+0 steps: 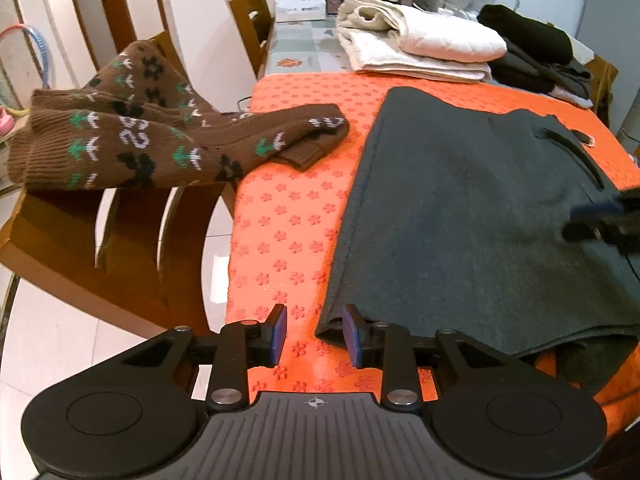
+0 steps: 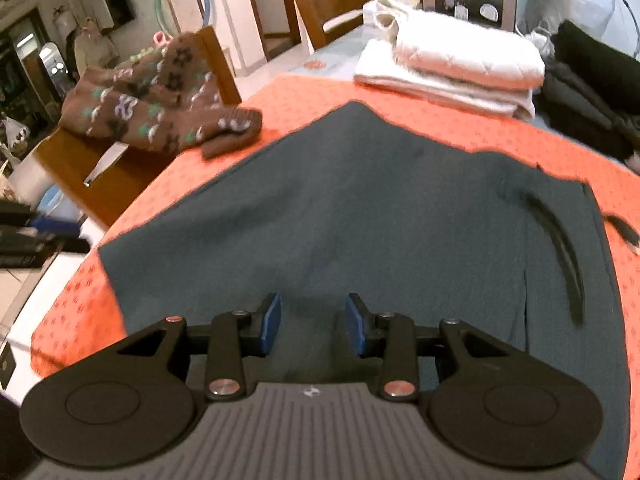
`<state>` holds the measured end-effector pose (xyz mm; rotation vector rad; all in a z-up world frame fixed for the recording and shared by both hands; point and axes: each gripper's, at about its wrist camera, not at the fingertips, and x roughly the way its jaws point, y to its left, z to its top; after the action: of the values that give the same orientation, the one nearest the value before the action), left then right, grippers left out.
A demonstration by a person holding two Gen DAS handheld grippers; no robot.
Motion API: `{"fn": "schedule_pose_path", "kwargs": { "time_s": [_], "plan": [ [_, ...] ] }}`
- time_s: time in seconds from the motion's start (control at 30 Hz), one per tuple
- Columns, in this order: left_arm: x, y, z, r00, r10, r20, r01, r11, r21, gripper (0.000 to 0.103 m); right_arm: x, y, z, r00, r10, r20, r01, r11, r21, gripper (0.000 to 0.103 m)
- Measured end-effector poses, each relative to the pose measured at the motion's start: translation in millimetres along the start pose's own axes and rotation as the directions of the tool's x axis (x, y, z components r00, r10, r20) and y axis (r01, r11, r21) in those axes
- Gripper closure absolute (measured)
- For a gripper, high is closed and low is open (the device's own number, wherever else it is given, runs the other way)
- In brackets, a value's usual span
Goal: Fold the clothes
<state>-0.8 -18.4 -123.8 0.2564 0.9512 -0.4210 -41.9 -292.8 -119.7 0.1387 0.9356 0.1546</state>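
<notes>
A dark grey garment (image 1: pixel 472 216) lies flat on the orange flowered mat (image 1: pixel 280 208); it also fills the right wrist view (image 2: pixel 360 220). My left gripper (image 1: pixel 314 334) is open and empty at the garment's near left corner, its right pad next to the folded edge. My right gripper (image 2: pixel 312 324) is open and empty just above the garment's near part. The right gripper shows blurred at the right edge of the left wrist view (image 1: pixel 604 226). A brown patterned sweater (image 1: pixel 132 136) hangs over a chair back, one sleeve on the mat.
A wooden chair (image 1: pixel 100 256) stands at the table's left side. Folded white quilted items (image 1: pixel 420 44) and a pile of black clothes (image 1: pixel 532 52) lie at the far end of the table. A second chair (image 1: pixel 252 24) stands farther back.
</notes>
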Motion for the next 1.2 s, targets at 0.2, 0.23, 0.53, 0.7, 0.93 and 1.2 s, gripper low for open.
{"fn": "schedule_pose_path", "kwargs": {
  "time_s": [0.2, 0.23, 0.53, 0.7, 0.93, 1.2],
  "plan": [
    [7.4, 0.6, 1.2, 1.0, -0.031, -0.001, 0.031, 0.999, -0.006, 0.065, 9.1, 10.1, -38.8, 0.999, -0.045, -0.018, 0.046, 0.999, 0.024, 0.062],
    [8.4, 2.4, 1.1, 0.999, -0.039, -0.001, 0.039, 0.999, -0.017, 0.064, 11.2, 11.2, -42.0, 0.999, -0.052, -0.011, 0.052, 0.998, 0.02, 0.062],
    [16.5, 30.0, 1.1, 0.989, -0.146, -0.008, 0.14, 0.961, -0.24, 0.062, -13.6, 26.5, -37.0, 0.999, -0.049, 0.022, 0.049, 0.999, 0.005, 0.062],
    [30.4, 31.0, -0.8, 0.988, -0.148, -0.034, 0.133, 0.951, -0.278, 0.062, -12.3, 36.5, -53.6, 0.999, -0.04, -0.019, 0.04, 0.999, -0.006, 0.064],
    [48.0, 33.6, -3.7, 0.979, -0.194, -0.068, 0.159, 0.925, -0.346, 0.061, -13.5, 36.2, -58.4, 0.999, -0.034, -0.017, 0.034, 0.999, 0.029, 0.064],
    [47.4, 48.6, -9.0, 0.96, -0.279, -0.013, 0.237, 0.837, -0.494, 0.056, -31.6, 51.4, -47.3, 0.999, -0.014, 0.031, 0.015, 1.0, -0.018, 0.064]
  ]
}}
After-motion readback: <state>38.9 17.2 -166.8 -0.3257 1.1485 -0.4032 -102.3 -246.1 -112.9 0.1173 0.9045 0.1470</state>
